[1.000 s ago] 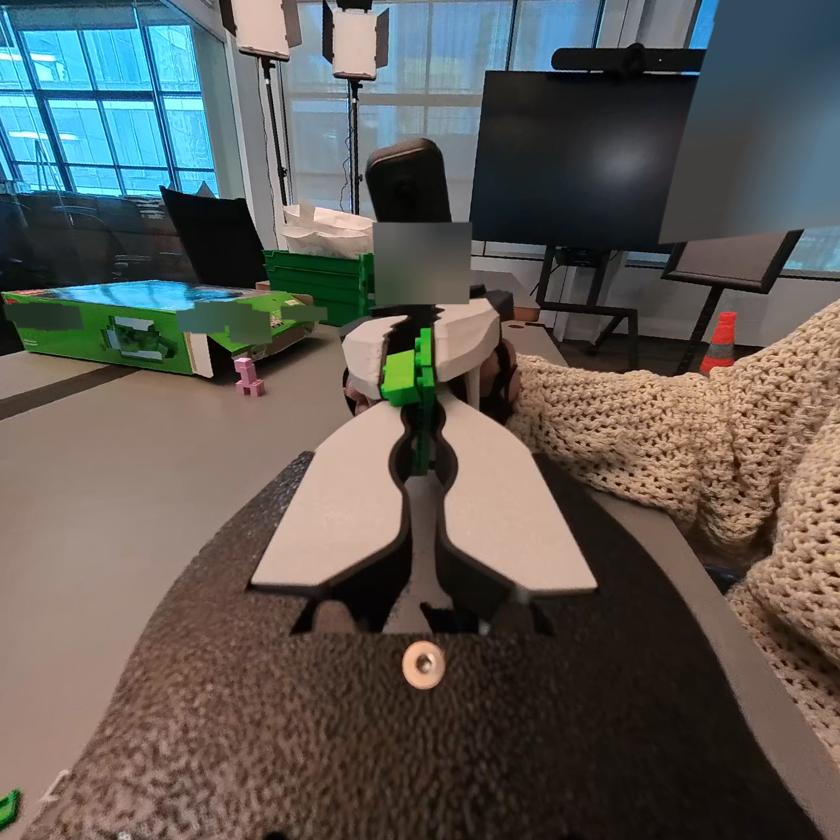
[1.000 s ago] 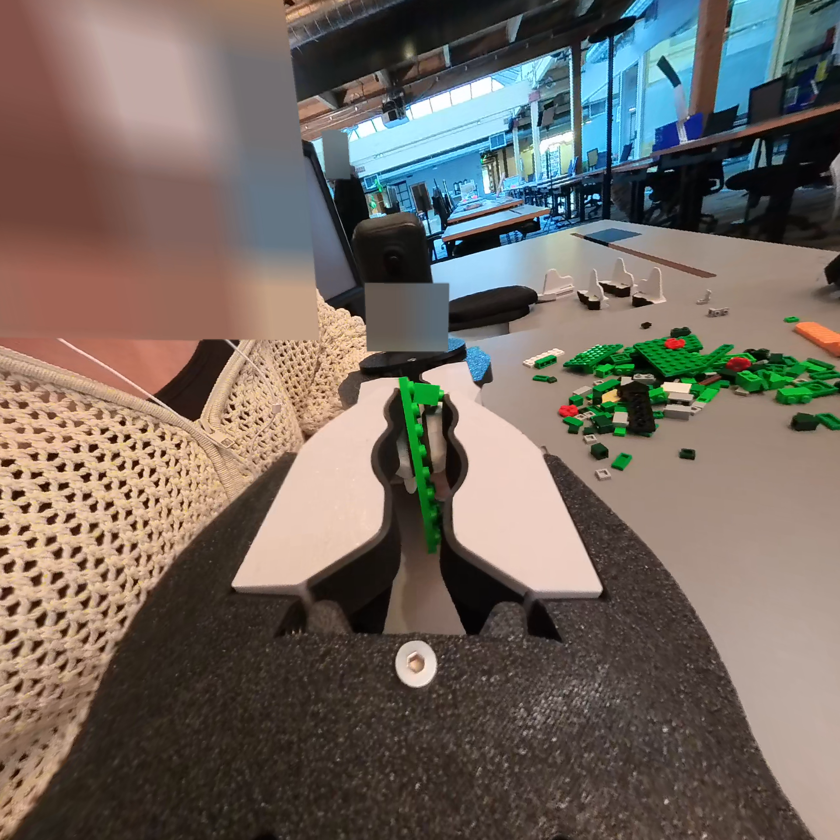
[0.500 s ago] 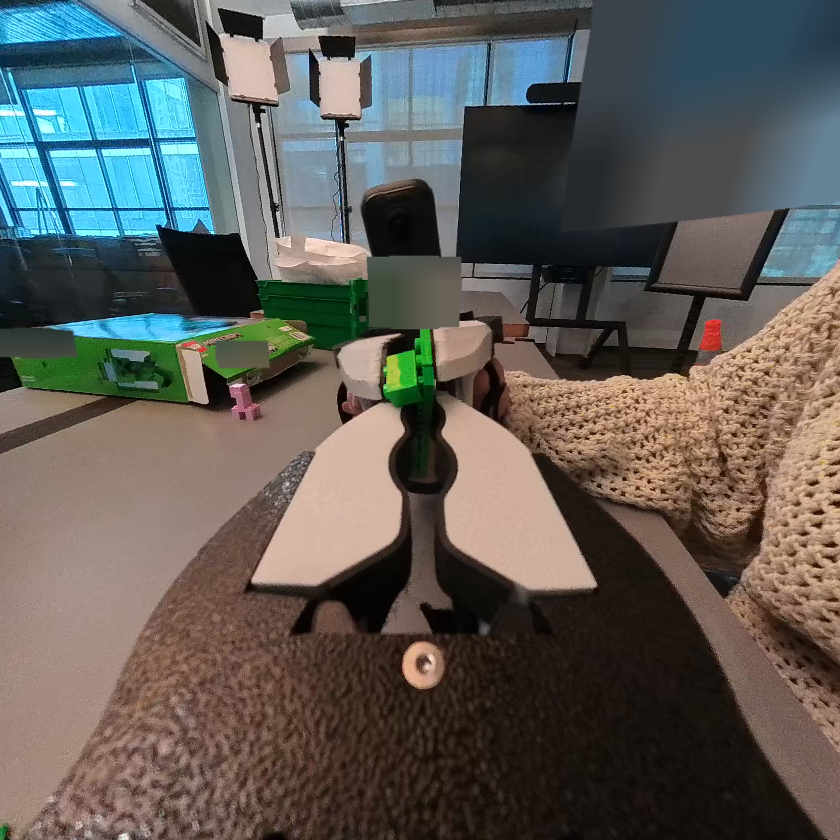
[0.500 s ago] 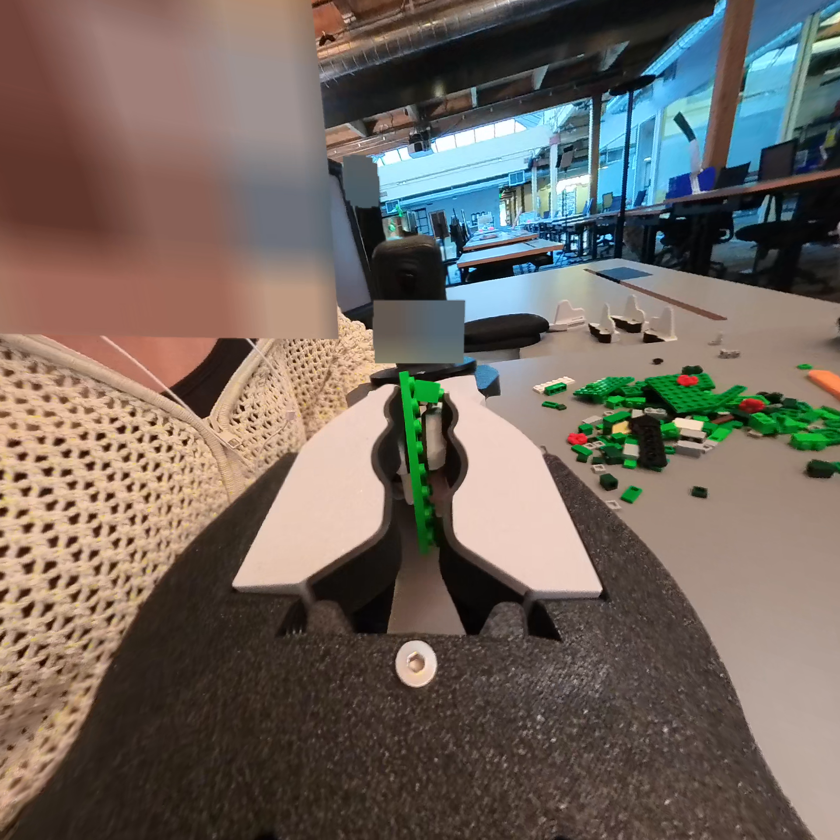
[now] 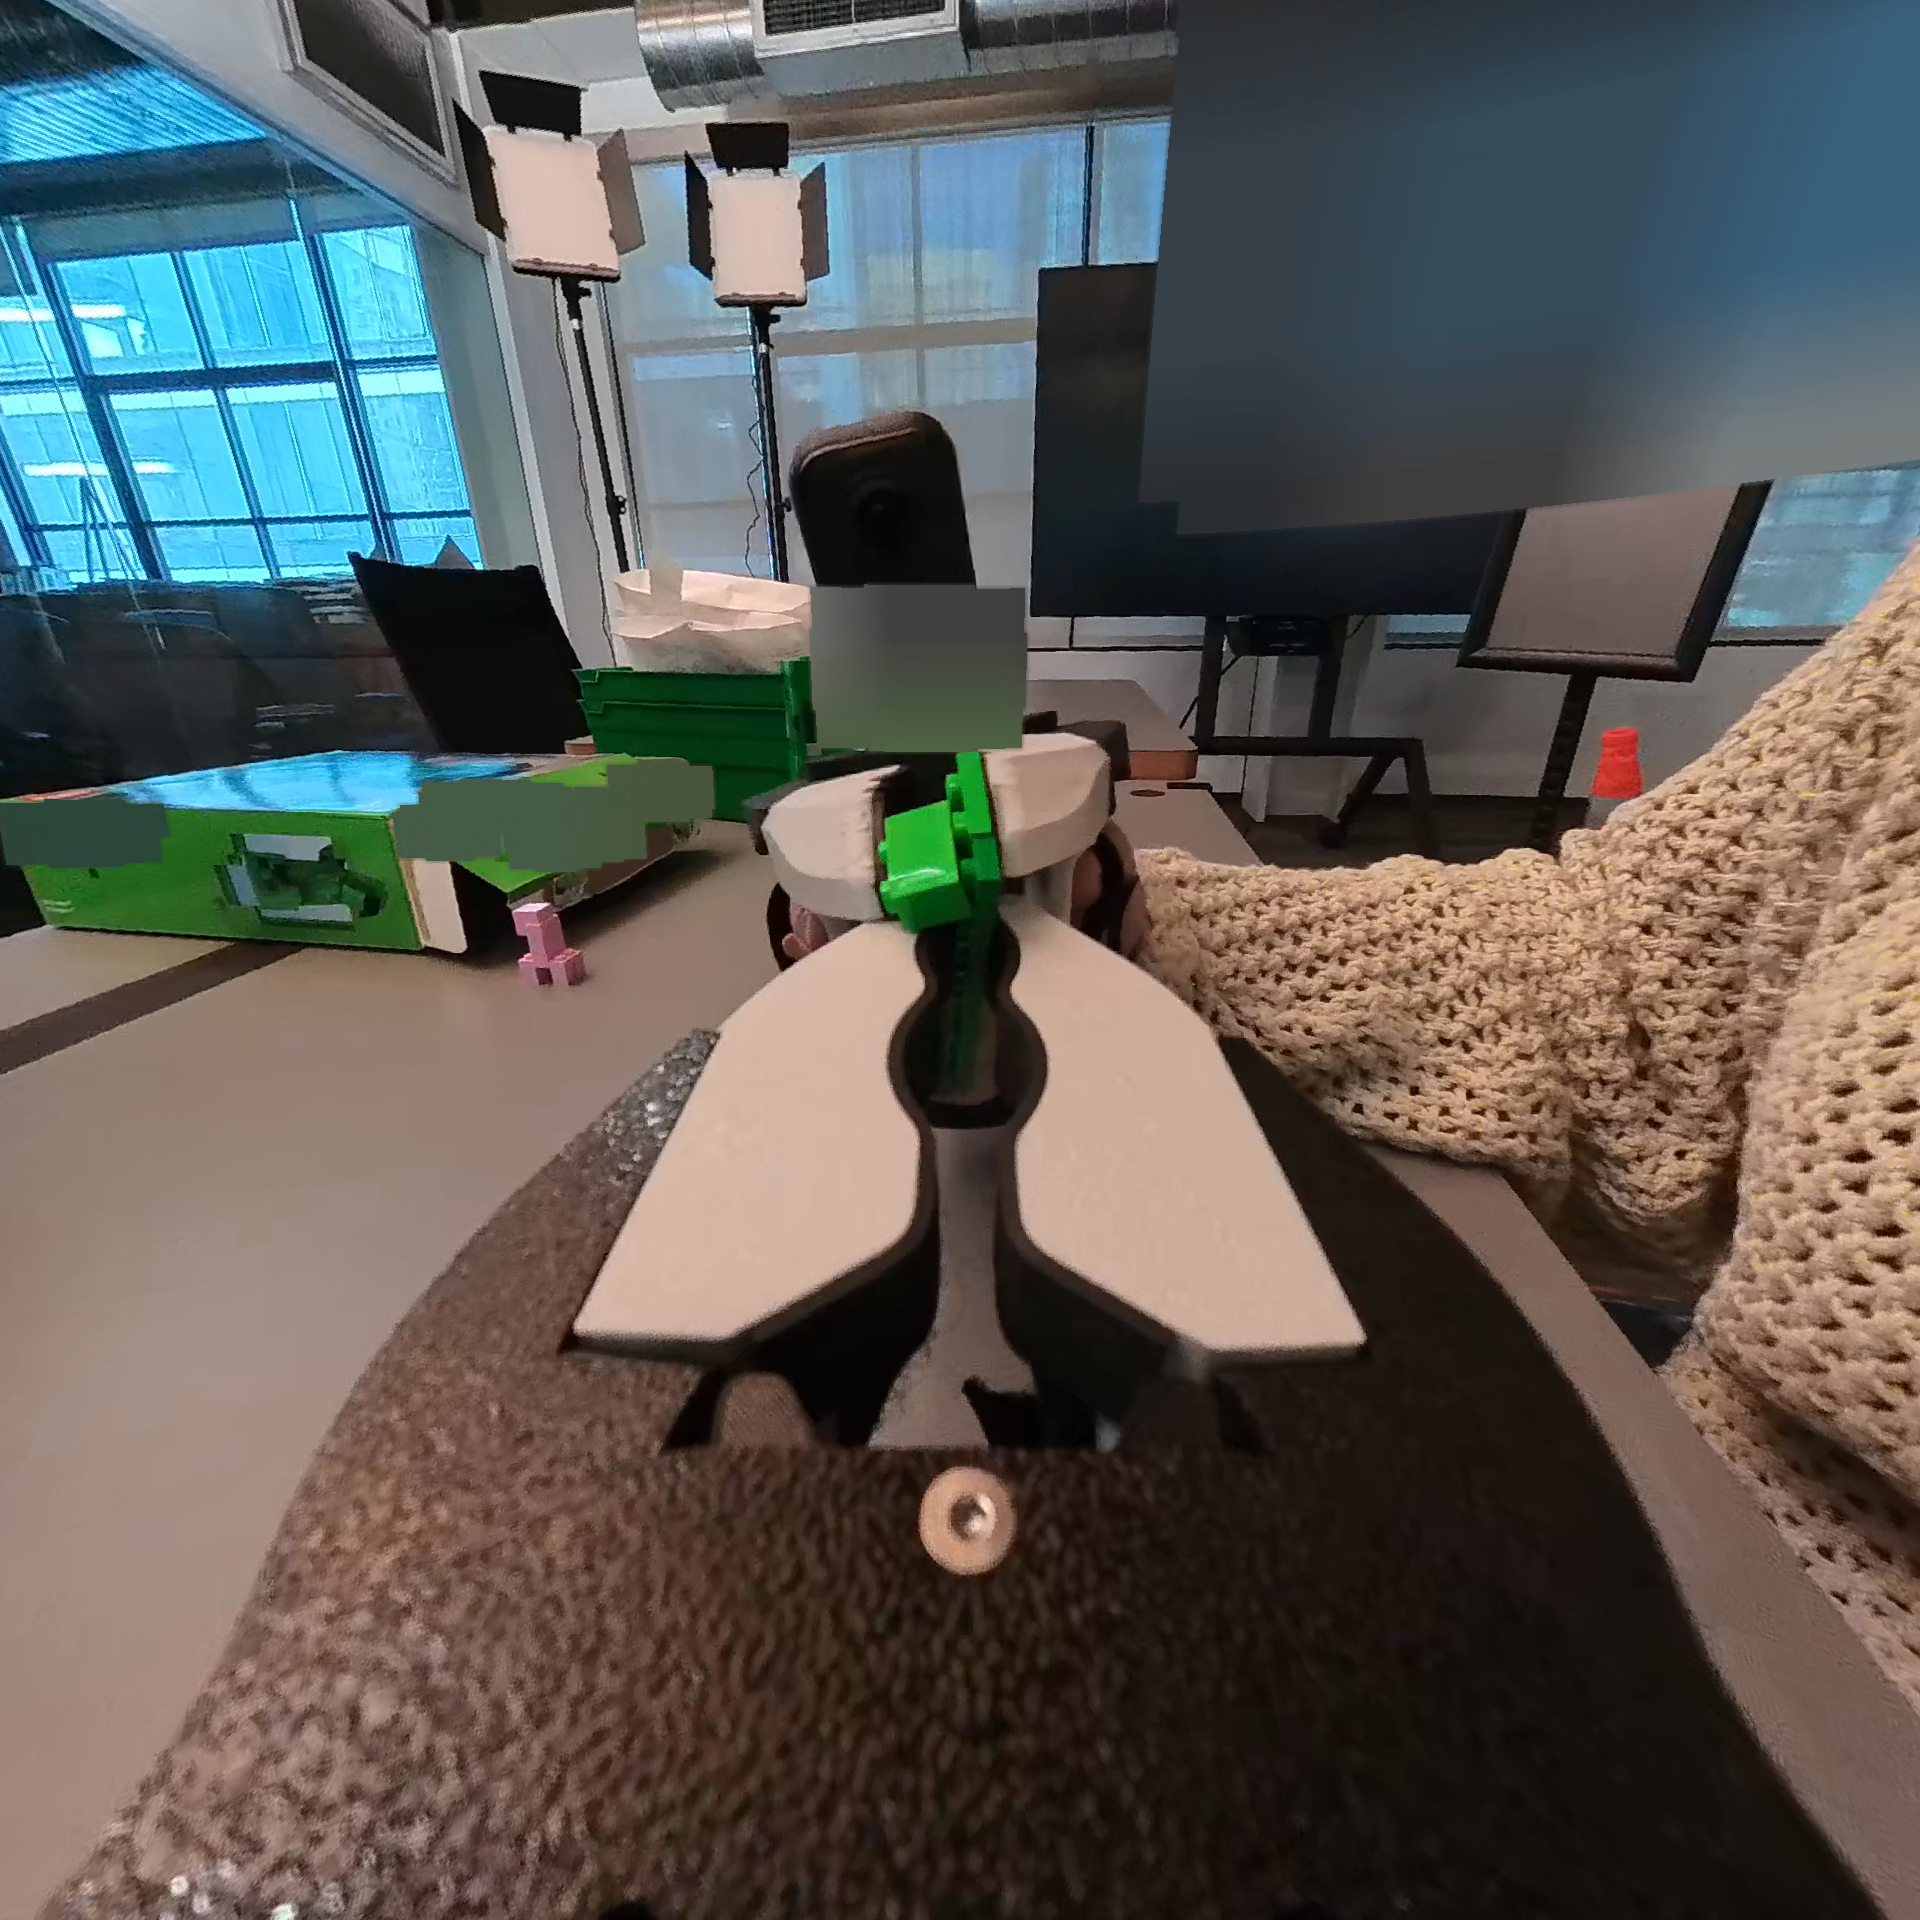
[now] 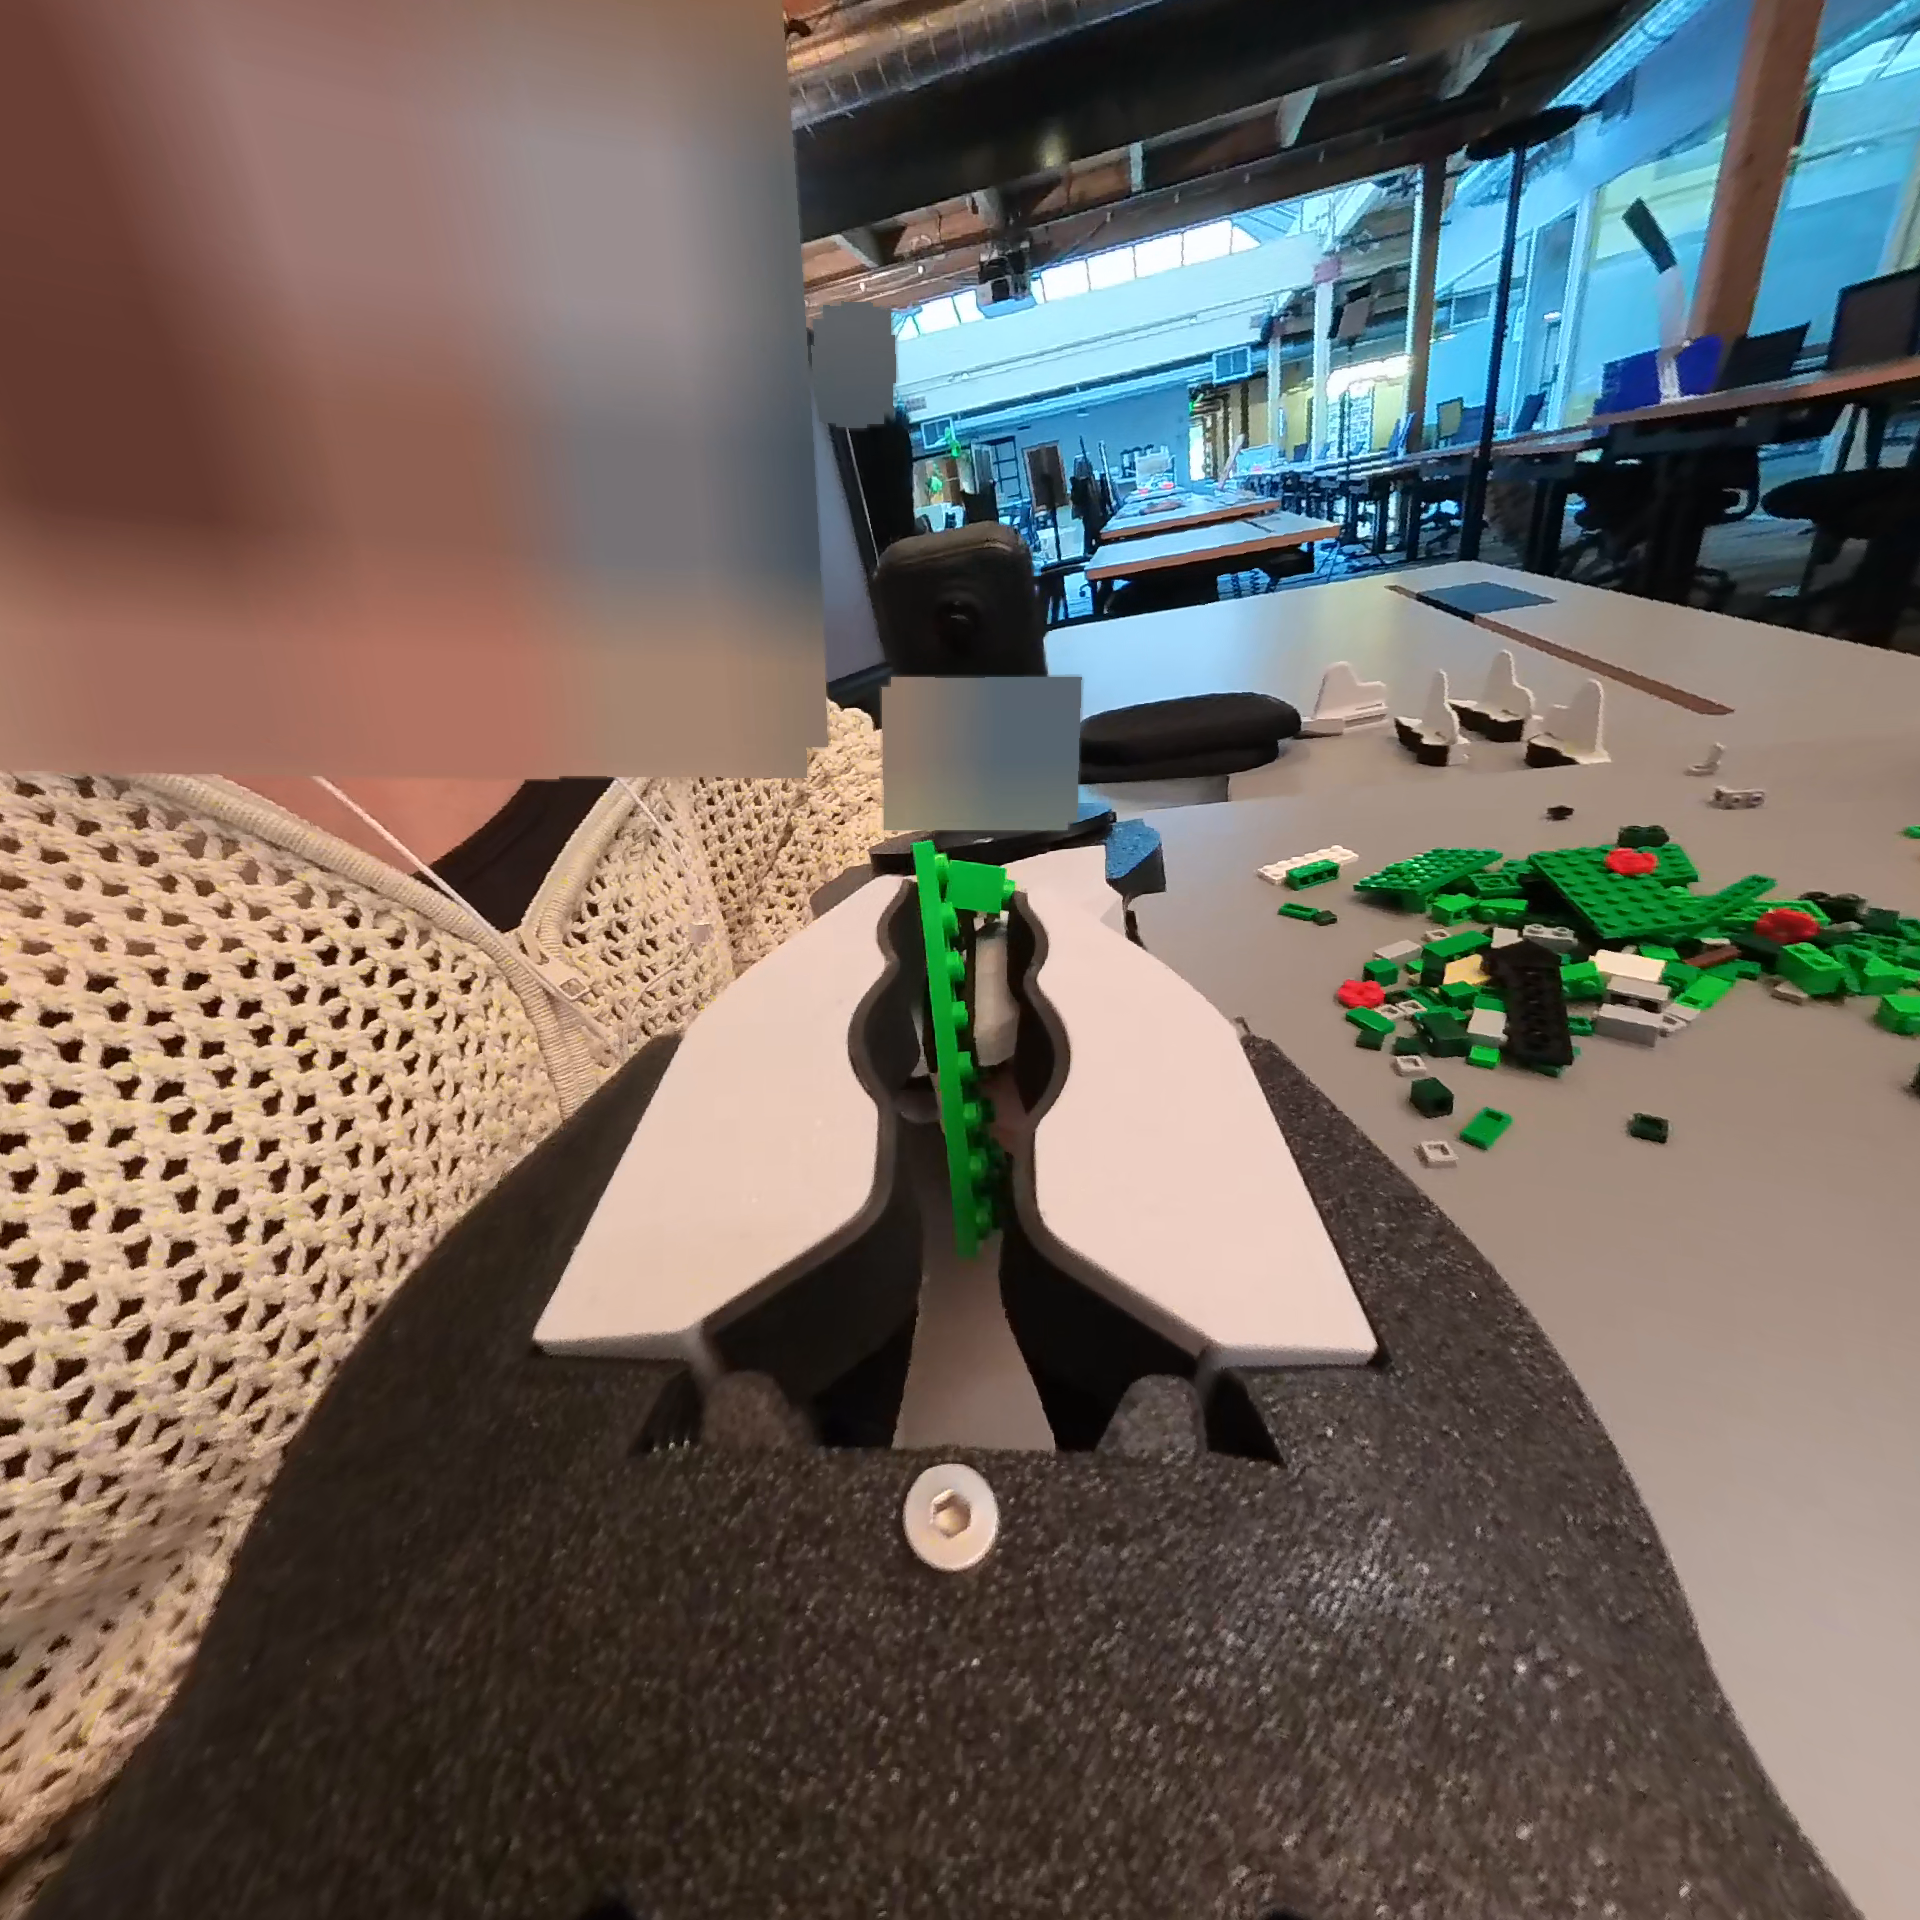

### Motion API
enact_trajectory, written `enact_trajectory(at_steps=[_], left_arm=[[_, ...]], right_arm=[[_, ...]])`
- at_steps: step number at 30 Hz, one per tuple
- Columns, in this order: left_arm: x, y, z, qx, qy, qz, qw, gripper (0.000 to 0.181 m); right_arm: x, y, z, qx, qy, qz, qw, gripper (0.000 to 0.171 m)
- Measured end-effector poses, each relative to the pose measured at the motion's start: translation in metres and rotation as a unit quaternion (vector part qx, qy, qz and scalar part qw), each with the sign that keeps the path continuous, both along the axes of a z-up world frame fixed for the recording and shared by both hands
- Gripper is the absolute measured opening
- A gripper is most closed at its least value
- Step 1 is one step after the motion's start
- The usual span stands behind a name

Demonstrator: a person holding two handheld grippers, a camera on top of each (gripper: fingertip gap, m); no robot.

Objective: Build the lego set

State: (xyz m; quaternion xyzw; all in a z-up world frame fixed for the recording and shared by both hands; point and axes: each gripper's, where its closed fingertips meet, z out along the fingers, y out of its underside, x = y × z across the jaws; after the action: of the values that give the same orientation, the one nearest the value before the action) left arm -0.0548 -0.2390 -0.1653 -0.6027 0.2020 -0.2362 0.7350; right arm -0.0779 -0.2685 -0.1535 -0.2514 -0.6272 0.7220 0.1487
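Observation:
A thin green Lego plate (image 6: 954, 1049) stands on edge between the white fingers of my right gripper (image 6: 961, 904). A small bright green brick (image 6: 979, 889) sits at its far end. My left gripper (image 5: 961, 940) faces the right one tip to tip and is shut on the same plate (image 5: 968, 1003). In the left wrist view the right gripper's white fingers (image 5: 1044, 821) clamp the plate, with the green brick (image 5: 920, 871) on its left face. Both grippers hold the piece above the grey table (image 5: 208, 1143).
A pile of loose green, black, grey and red bricks (image 6: 1610, 956) lies on the table to the right. Spare white gripper fingers (image 6: 1496, 717) stand behind it. A green Lego box (image 5: 218, 862), a small pink figure (image 5: 551, 940) and green bins (image 5: 686, 717) are at the left. A knit sleeve (image 5: 1455, 987) reaches in.
Both grippers, still closed on the plate, have tilted upward a little together, so the table and background sit lower in both views. The grip has not changed.

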Motion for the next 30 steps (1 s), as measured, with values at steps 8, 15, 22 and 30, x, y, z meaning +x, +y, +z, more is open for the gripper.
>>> enact_trajectory(at_steps=[8,15,22,30], left_arm=[[-0.007,0.006,-0.001,-0.019,-0.024,0.013,0.999,0.005],[-0.008,0.008,-0.002,-0.028,-0.028,0.016,0.999,0.015],[-0.017,0.008,0.002,-0.017,-0.038,0.041,0.998,0.023],[-0.024,0.007,0.005,-0.006,-0.044,0.059,0.997,0.017]], right_arm=[[-0.007,0.008,0.000,-0.055,-0.018,-0.007,0.998,0.015],[-0.013,0.014,-0.001,-0.084,-0.026,-0.017,0.996,0.015],[-0.012,0.020,0.001,-0.094,-0.019,-0.026,0.995,0.015],[-0.012,0.021,0.003,-0.094,-0.006,-0.033,0.995,0.015]])
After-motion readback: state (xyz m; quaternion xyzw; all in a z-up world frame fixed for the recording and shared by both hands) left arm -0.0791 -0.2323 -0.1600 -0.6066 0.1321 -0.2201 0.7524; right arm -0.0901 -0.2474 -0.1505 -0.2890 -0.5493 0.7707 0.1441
